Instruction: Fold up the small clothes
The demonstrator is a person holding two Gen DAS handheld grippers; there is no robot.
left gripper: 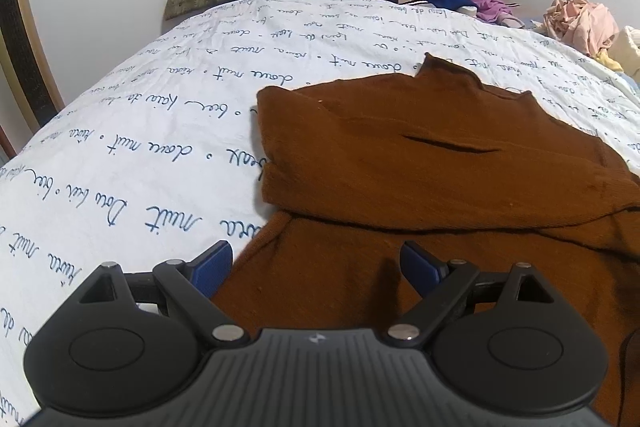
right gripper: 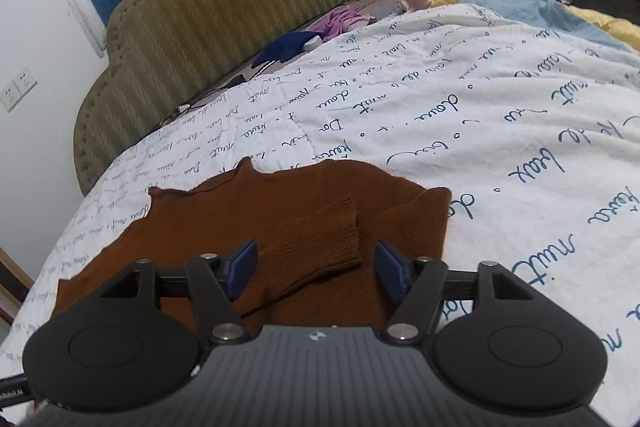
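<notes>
OK, I read "nuit" in blue script on the white bedspread [left gripper: 120, 131] left of my wide, empty left gripper [left gripper: 318, 265]; brown sweater [right gripper: 280, 211] lies under both, its cuff between the right gripper [right gripper: 316, 269]'s parted pads, olive headboard [right gripper: 208, 27] beyond.

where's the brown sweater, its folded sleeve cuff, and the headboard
brown sweater [left gripper: 400, 167]: left wrist view, on the flat body panel.
sleeve cuff [right gripper: 320, 231]: right wrist view, on the ribbed end lying across the sweater.
headboard [right gripper: 208, 27]: right wrist view, on the striped padded front.
</notes>
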